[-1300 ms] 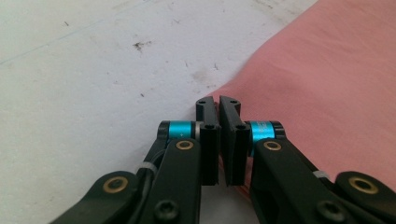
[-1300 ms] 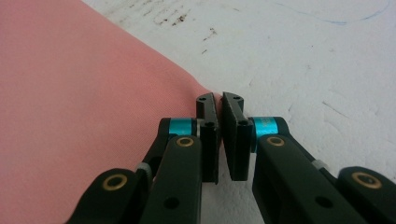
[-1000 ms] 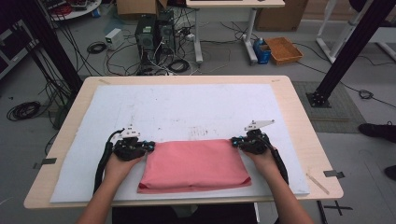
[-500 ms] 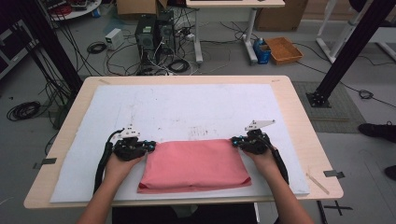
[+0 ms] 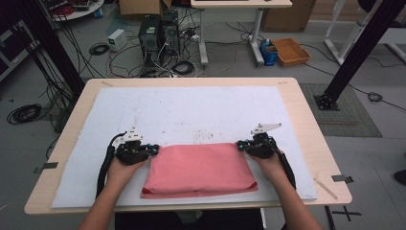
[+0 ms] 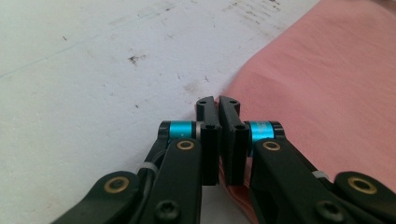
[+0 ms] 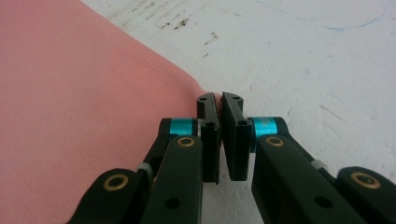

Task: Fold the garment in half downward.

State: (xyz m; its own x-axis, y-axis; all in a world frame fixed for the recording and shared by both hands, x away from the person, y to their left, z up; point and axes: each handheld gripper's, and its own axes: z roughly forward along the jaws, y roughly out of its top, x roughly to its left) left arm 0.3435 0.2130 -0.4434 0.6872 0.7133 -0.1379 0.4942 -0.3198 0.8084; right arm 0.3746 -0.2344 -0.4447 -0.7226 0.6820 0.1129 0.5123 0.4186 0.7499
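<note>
Pink cloth [image 5: 198, 168] lies folded flat between both tongs, each clamped on a far corner.
Left gripper [image 6: 218, 105] pinches the cloth's edge, jaws nearly together; right gripper [image 7: 218, 103] grips the opposite corner the same way. Under them, a scuffed white mat [image 5: 191, 115] on a pale wood table [image 5: 306, 120]. Beyond the tongs: PC towers [image 5: 158, 33], tangled cables, an orange tray [image 5: 290, 51] on the floor. No readable writing anywhere.
</note>
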